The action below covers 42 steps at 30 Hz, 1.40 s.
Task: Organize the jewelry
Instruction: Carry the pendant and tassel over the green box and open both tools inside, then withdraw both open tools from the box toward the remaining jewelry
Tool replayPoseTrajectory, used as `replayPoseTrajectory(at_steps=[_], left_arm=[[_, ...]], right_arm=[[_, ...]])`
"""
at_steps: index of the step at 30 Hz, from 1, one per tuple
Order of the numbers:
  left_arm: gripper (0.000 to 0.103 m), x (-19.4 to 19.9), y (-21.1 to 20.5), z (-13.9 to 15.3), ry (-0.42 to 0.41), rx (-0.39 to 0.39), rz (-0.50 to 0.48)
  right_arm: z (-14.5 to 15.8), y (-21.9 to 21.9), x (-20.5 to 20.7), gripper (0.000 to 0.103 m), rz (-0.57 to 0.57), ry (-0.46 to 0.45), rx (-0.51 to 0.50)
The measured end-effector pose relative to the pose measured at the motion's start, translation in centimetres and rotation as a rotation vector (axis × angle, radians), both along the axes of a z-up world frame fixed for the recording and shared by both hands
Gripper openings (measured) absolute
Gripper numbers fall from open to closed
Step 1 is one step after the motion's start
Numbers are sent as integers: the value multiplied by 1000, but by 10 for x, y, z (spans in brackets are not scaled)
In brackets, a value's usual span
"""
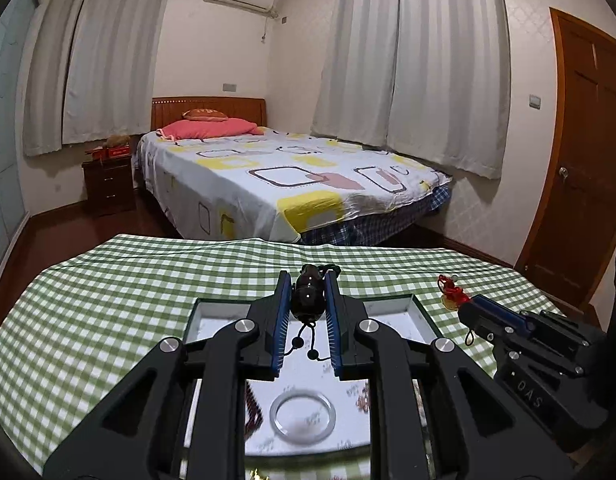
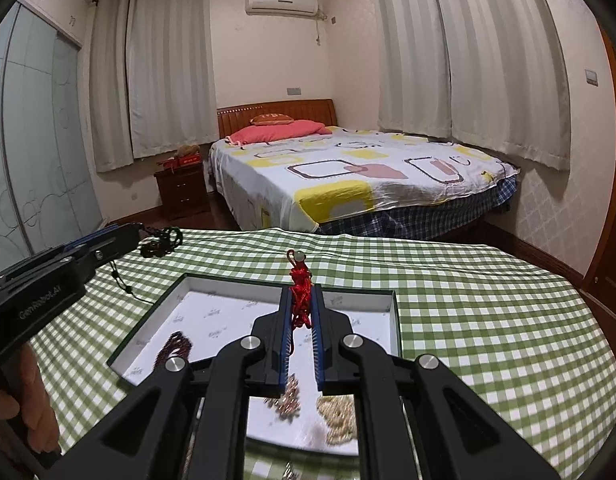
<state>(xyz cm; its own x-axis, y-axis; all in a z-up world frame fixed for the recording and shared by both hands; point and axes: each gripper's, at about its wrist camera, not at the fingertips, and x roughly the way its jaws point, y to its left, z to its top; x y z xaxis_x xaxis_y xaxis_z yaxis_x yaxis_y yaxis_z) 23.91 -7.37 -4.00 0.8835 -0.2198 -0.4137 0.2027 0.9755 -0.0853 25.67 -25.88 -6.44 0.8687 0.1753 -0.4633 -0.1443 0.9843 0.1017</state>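
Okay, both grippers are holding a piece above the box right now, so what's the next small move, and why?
Probably lower the left gripper and open it. It is shut on the dark pendant, which hangs over the white-lined box, its cord dangling above the clear bangle. Aim for bare lining beside the bangle. The right gripper, shut on the red knotted charm, can follow.

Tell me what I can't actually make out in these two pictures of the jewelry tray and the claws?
- Left wrist view: the left claw covers most of the tray; the clear bangle below is blurred.
- Left wrist view: the dark pendant's carving is too dark to read.
- Right wrist view: the right claw hides the red cord's lower end; the gold chains and reddish beads are blurred or partly hidden.
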Motion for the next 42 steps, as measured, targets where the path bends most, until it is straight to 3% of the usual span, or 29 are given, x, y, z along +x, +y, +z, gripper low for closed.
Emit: replayPoseTrajectory(at_steps=[4,13,23,28,31,33,35,42], left_arm=[[17,29,-8,-24,68,13,-2],[17,85,-10,-94,305,51,19],[17,103,-10,-126,424,97,9],[19,104,-8,-133,451,96,18],[32,104,-6,-133,455,85,25],[39,103,-4,-130,447,79,29],[47,101,-5,-129,438,78,32],[52,90,2,-116,403,64,40]], right_arm=[[-19,-3,23,10,-3,51,7],[-73,1,63,10,7,213,15],[-101,4,82,10,1,335,6],[-106,5,86,12,3,357,2],[-107,4,85,15,6,359,0],[-106,4,84,27,4,355,1],[-105,3,85,30,4,351,0],[-91,0,76,30,4,306,15]])
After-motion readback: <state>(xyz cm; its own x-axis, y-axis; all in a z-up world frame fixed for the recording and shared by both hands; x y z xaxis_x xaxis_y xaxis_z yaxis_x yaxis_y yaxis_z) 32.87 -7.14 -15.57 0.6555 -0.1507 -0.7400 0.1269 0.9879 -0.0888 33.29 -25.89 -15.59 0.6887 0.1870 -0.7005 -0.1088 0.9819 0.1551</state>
